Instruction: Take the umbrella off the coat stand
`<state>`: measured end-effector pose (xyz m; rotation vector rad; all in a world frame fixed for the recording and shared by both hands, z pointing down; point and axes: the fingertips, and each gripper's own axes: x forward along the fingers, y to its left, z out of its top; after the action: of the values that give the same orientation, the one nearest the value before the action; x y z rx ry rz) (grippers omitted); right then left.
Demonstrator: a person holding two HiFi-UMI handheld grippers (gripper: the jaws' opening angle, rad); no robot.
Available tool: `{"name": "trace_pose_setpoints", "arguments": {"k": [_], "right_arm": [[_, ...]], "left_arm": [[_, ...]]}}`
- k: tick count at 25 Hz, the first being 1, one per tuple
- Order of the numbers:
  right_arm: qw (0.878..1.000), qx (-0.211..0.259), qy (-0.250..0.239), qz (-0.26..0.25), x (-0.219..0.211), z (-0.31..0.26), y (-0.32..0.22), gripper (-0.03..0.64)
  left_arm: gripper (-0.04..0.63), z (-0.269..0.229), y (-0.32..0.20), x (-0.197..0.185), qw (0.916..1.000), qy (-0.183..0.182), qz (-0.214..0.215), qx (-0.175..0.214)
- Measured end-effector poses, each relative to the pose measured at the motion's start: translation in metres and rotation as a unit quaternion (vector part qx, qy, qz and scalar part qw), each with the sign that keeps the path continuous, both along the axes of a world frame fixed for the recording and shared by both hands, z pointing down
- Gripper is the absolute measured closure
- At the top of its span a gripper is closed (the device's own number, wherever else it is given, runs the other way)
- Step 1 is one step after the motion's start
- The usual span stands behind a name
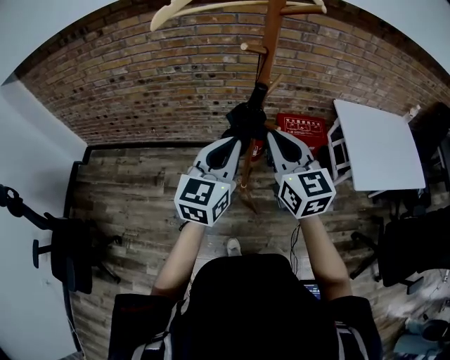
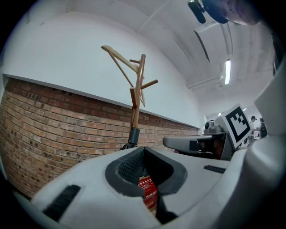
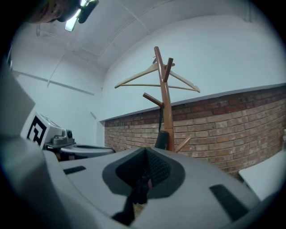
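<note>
The wooden coat stand (image 1: 269, 49) rises in front of a brick wall. A folded black umbrella (image 1: 250, 118) hangs against its pole from a peg by a thin strap. My left gripper (image 1: 236, 143) and right gripper (image 1: 271, 135) are held side by side just short of the umbrella's lower end, both shut and empty. In the left gripper view the stand (image 2: 136, 100) and the umbrella's grey-black top (image 2: 133, 136) show just past the closed jaws. The right gripper view shows the stand (image 3: 166, 105) and the umbrella (image 3: 161, 139) above its own closed jaws.
A pale wooden hanger (image 1: 211, 8) hangs at the stand's top. A red box (image 1: 301, 126) sits on the floor by the wall. A white table (image 1: 376, 144) is at right, with office chairs at far left (image 1: 67, 253) and right (image 1: 415, 253).
</note>
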<state>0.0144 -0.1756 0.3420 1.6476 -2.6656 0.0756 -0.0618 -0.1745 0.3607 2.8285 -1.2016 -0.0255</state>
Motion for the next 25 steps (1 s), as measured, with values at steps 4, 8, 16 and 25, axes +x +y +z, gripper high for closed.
{"name": "trace_pose_setpoints", "arguments": {"k": [4,8,16,25], "right_arm": [[1.000,-0.006,0.006,0.011,0.001,0.007,-0.007,0.589],[1.000,-0.011,0.007,0.018,0.005,0.011,-0.014,0.589],[1.000,-0.018,0.002,0.022,0.021,0.016,-0.035,0.589],[1.000,-0.020,-0.006,0.009,0.030,0.014,-0.061,0.589]], "left_arm": [[0.577,0.006,-0.009,-0.005,0.9999,0.013,0.001,-0.011],[0.577,0.012,-0.018,-0.004,0.9996,0.018,0.002,-0.020],[0.577,0.021,-0.037,0.009,0.9995,0.007,0.001,-0.031],[0.577,0.029,-0.059,0.021,0.9991,-0.025,-0.005,-0.033]]}}
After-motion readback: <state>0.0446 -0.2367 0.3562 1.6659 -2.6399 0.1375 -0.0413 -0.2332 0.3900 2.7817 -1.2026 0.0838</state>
